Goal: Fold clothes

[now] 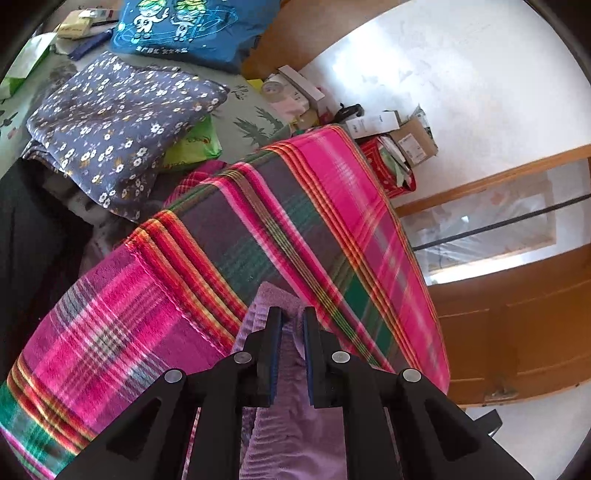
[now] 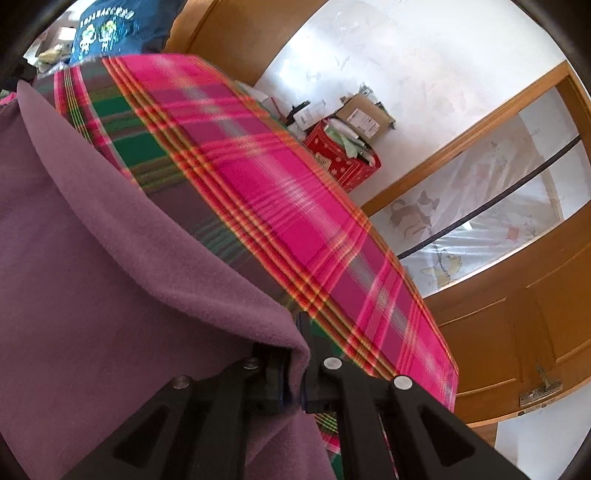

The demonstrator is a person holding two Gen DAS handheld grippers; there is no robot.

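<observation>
A purple garment point(image 2: 110, 258) is clamped between the nearly closed jaws of the right gripper point(image 2: 295, 354), its fleecy fold draped over the left finger and spread out to the left of the tool. In the left wrist view, lilac cloth of the same garment point(image 1: 280, 424) is pinched by the left gripper point(image 1: 292, 328), a narrow strip of it seen between the two pads and more hanging beneath the fingers. Just beyond both sets of fingertips, a pink plaid blanket point(image 1: 258, 240) is stretched across the surface. Further ahead and to the left of the left gripper, a folded floral cloth point(image 1: 110, 122) is piled, with a blue printed shirt point(image 1: 184, 29) behind it. Far ahead to the right, a red box point(image 2: 343, 155) is stuffed with papers, and a cardboard box point(image 2: 365, 114) is perched against it.
</observation>
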